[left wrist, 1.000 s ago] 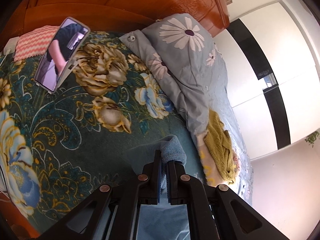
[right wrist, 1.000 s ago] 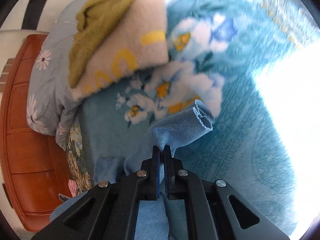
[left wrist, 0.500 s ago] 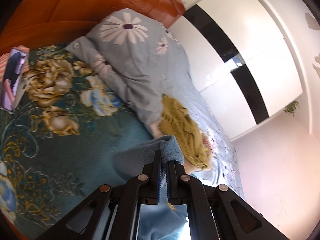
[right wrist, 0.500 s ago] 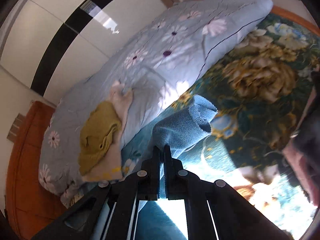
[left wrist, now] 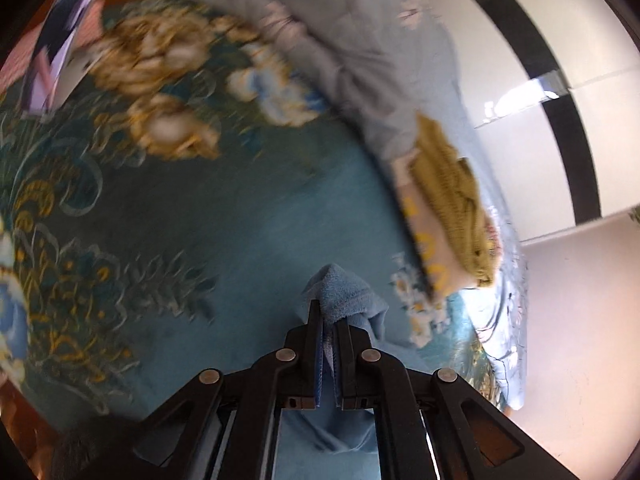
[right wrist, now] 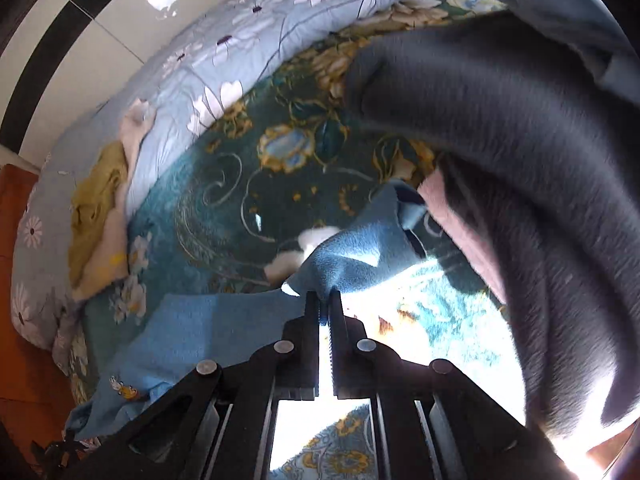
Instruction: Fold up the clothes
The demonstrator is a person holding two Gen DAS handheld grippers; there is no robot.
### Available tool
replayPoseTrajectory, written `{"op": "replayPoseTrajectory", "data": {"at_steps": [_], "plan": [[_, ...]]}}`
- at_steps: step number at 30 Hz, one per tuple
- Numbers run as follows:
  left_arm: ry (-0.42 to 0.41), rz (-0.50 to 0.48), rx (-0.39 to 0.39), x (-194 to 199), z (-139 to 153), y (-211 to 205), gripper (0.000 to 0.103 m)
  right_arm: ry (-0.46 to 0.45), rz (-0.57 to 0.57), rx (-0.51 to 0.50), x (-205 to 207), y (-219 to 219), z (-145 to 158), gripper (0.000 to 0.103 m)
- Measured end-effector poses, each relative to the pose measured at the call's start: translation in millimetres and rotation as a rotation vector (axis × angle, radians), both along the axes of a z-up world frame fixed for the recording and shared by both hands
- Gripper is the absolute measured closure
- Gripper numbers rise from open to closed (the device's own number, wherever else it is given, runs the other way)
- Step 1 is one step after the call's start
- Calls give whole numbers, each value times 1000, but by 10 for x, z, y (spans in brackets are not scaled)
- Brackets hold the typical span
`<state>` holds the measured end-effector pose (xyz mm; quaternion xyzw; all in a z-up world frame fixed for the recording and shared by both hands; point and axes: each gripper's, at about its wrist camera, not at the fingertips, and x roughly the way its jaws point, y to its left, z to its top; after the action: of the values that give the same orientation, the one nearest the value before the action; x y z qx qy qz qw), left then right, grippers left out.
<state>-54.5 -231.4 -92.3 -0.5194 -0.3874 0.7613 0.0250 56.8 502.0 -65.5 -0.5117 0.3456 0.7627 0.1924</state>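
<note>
The left tongs [left wrist: 329,312] are clamped tight on a fold of the blue top [left wrist: 344,296]; the right tongs [right wrist: 325,300] pinch another part of the same blue top [right wrist: 352,248]; the top hangs just above the bed [right wrist: 280,184], with its lower part spread on the flowery bed cover; a yellow knit [left wrist: 452,200] sits on a pale folded cloth [left wrist: 428,248] at the far side of the bed, against the daisy quilt [right wrist: 248,32]; a grey sleeve [right wrist: 520,152] reaches over the bed.
</note>
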Motion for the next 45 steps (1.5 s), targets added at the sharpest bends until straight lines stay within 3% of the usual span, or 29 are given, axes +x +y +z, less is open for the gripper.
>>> {"op": "replayPoseTrajectory", "data": {"at_steps": [4, 6, 7, 8, 9, 14, 19, 23, 27, 30, 34, 39, 45], "plan": [[-56, -5, 14, 65, -156, -80, 95, -49, 45, 8, -4, -166, -66, 98], [-87, -33, -10, 62, -179, -66, 78, -63, 63, 2, -5, -218, -48, 96], [-98, -46, -23, 67, -183, -67, 60, -68, 70, -1, -2, -241, -34, 93], [-104, -55, -36, 85, -179, -77, 47, -74, 77, 3, 13, -274, -7, 80], [-103, -72, -48, 66, -172, -40, 44, -77, 84, 15, 18, -308, 23, 70], [-72, -191, -100, -180, -142, 316, 41, -50, 204, 71, -79, -654, 220, 69], [-41, -311, -152, -426, -113, 673, 41, 28, 448, 24, -715, -1338, 180, 69], [-38, -446, -218, -689, -199, 1076, 38, 50, 613, -14, -1311, -1863, -20, 65], [-83, -591, -250, -959, -531, 1492, 38, -44, 726, -12, -1756, -2240, -363, 65], [-105, -661, -268, -982, -720, 1663, 38, -91, 779, -23, -1753, -2380, -546, 65], [-126, -748, -306, -875, -891, 1781, 38, -121, 864, 7, -1430, -2417, -668, 64], [-143, -846, -361, -756, -1040, 1897, 38, -153, 890, -4, -1114, -2352, -777, 63], [-145, -927, -373, -843, -1075, 1990, 38, -102, 913, 118, -1406, -2324, -654, 61]]}}
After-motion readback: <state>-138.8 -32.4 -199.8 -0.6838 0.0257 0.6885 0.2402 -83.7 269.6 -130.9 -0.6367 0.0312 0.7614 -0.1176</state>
